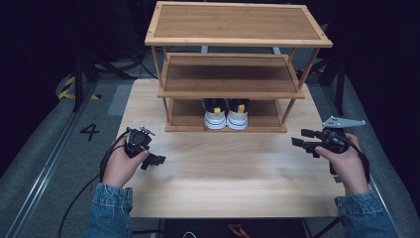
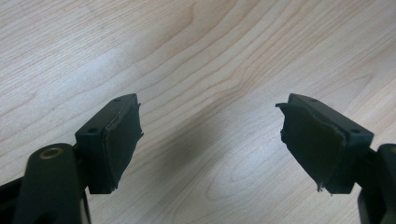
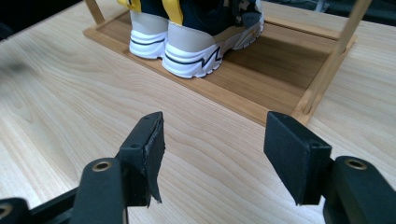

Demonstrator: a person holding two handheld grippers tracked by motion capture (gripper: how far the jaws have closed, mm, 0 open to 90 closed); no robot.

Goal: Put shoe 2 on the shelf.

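A pair of sneakers (image 1: 226, 113) with white soles, dark uppers and yellow heel tabs stands heels-out on the bottom shelf of a three-tier wooden rack (image 1: 237, 29). In the right gripper view the sneakers (image 3: 191, 37) sit ahead and to the left of the jaws. My left gripper (image 1: 154, 160) hovers over the table's left side, open and empty, with bare wood between its jaws (image 2: 210, 135). Over at the table's right side, my right gripper (image 1: 299, 138) is open and empty too (image 3: 215, 154), pointing left toward the rack's front right corner.
The wooden table (image 1: 223, 183) has open surface between the two grippers and in front of the rack. The rack's middle and top shelves hold nothing. A rack post (image 3: 327, 70) stands near the right gripper. Grey floor and dark stands surround the table.
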